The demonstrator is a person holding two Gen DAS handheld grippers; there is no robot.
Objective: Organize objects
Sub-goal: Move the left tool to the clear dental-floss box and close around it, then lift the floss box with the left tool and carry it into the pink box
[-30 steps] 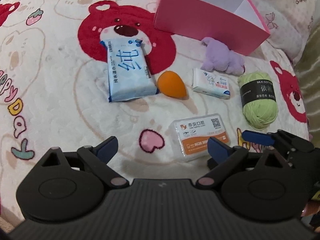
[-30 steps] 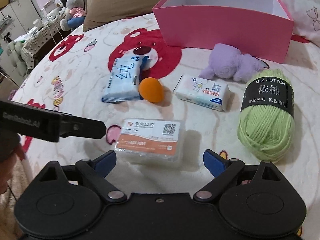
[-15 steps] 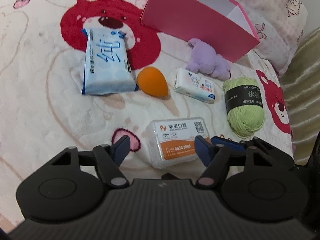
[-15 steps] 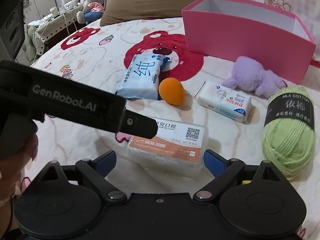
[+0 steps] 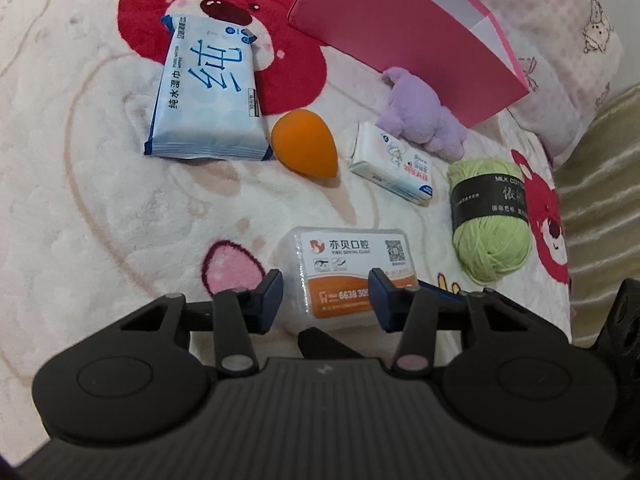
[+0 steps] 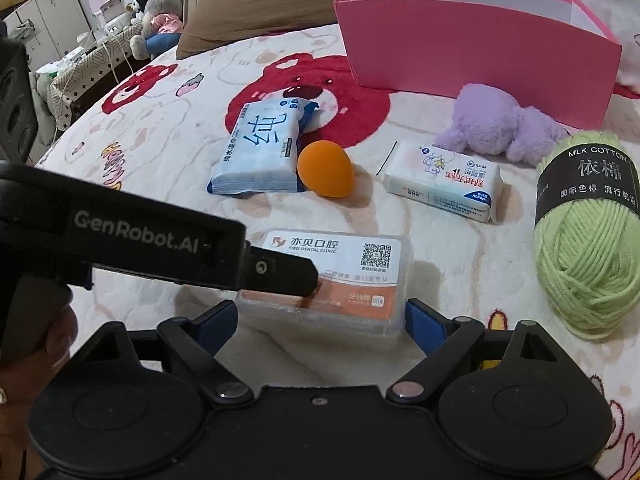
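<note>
Both tools have closed in on the floss box (image 5: 347, 271), jaws wide; pink box (image 6: 472, 46) interior mostly hidden.

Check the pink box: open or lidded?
Open: the pink box shows no lid, and its white inner walls are visible. Its floor is hidden, so contents cannot be told.

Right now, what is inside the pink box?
Only white inner walls of the pink box show in the right wrist view, and nothing rises above its rim. Its front wall hides the bottom, so I cannot tell whether anything lies there.
</note>
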